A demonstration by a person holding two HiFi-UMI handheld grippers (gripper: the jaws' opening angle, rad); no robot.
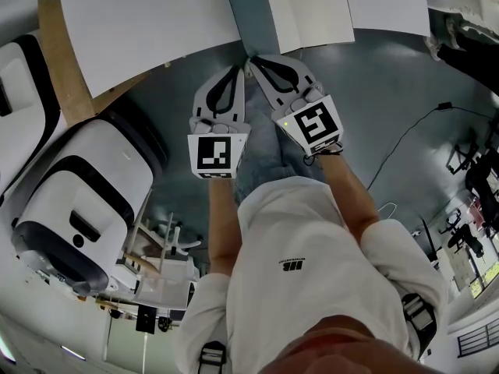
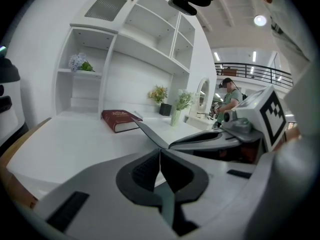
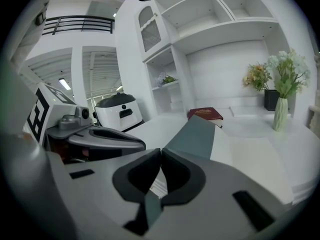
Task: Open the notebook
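The notebook lies at the near edge of the white table (image 1: 148, 22), with a white page (image 1: 312, 6) showing and its grey-blue cover (image 1: 248, 18) raised. My right gripper (image 1: 252, 59) is shut on the cover's near corner. In the right gripper view the cover (image 3: 200, 134) rises straight from the tips of the right gripper (image 3: 160, 151). My left gripper (image 1: 239, 67) is beside it, its tips nearly touching the right one's. The left gripper (image 2: 160, 151) is shut with nothing visible between its pads. From there the cover (image 2: 150, 134) slants up from the table.
A red book (image 2: 120, 119) lies further back on the table, with flower vases (image 3: 280, 111) and white shelves (image 2: 125, 44) behind it. A white machine (image 1: 70, 201) and a wooden board (image 1: 66, 68) stand left of the table. A cable (image 1: 413, 131) runs across the floor.
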